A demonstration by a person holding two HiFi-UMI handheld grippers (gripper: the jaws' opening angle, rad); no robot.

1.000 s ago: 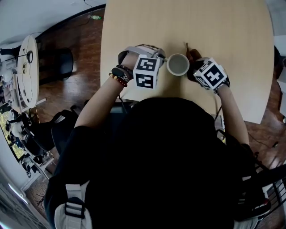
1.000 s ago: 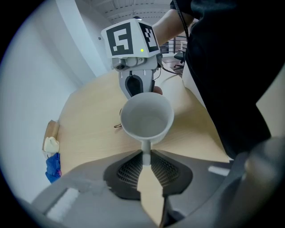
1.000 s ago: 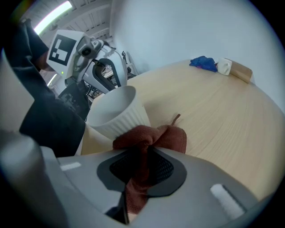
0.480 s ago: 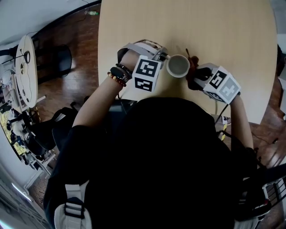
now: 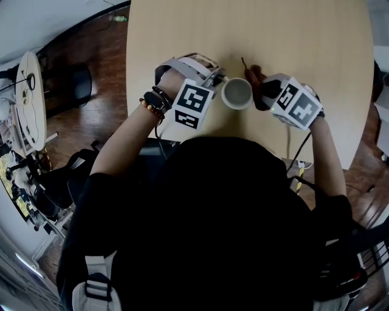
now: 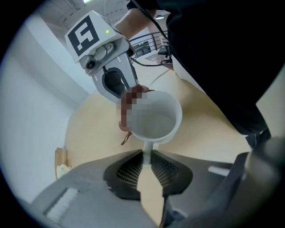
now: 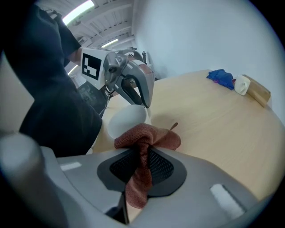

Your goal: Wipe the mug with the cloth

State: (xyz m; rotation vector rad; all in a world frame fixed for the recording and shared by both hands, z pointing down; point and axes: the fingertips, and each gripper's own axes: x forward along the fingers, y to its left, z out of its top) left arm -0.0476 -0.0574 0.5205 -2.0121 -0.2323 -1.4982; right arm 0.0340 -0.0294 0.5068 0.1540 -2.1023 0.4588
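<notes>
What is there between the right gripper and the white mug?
The reddish-brown cloth, pinched in the right gripper, bunches up between its jaws and the mug, as the right gripper view shows.

Bright, even white light, heavy fisheye bend
Overhead the ceiling strips (image 7: pixel 78 11) glow; the table (image 5: pixel 316 36) takes only soft shadows; both gripper views fade into dark rounded corners, their near foreground soft.

One mug (image 5: pixel 237 93), one cloth (image 7: pixel 149 136), one surface (image 5: pixel 304 36). Two grippers: left gripper (image 6: pixel 146 162) at the mug's nine o'clock, right gripper (image 7: pixel 142 153) at three. One blue bundle (image 7: pixel 221 76) too.
</notes>
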